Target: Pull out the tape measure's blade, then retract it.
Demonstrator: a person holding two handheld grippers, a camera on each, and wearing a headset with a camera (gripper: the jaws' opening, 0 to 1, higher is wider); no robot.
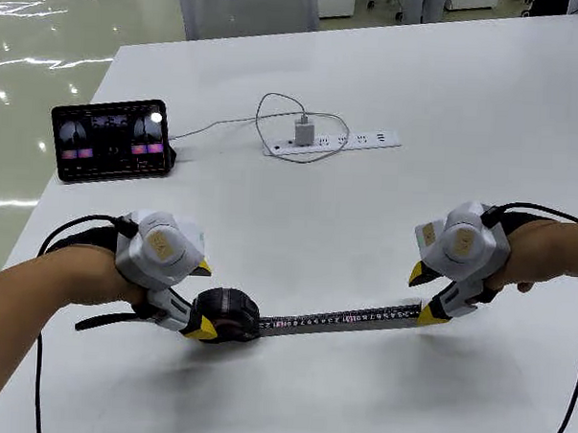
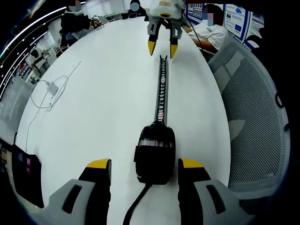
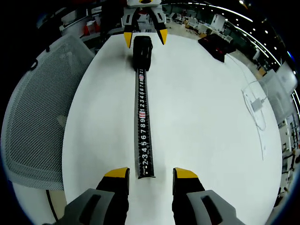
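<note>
A black tape measure case (image 1: 227, 314) lies on the white table (image 1: 366, 220), its blade (image 1: 342, 320) drawn out to the right. My left gripper (image 1: 203, 299) is open, one finger on each side of the case (image 2: 155, 151), with a gap on both sides. In its own view the left gripper (image 2: 144, 165) points along the blade (image 2: 161, 91). My right gripper (image 1: 421, 295) is open too, straddling the blade's tip without touching it. The right gripper (image 3: 151, 174) has the blade end (image 3: 145, 171) lying flat between its yellow fingertips (image 3: 117, 173).
A tablet (image 1: 110, 139) with a lit screen stands at the back left. A white power strip (image 1: 335, 142) with a charger (image 1: 304, 133) and looped cable lies behind the work. A grey mesh chair (image 2: 255, 117) stands beside the table's near edge.
</note>
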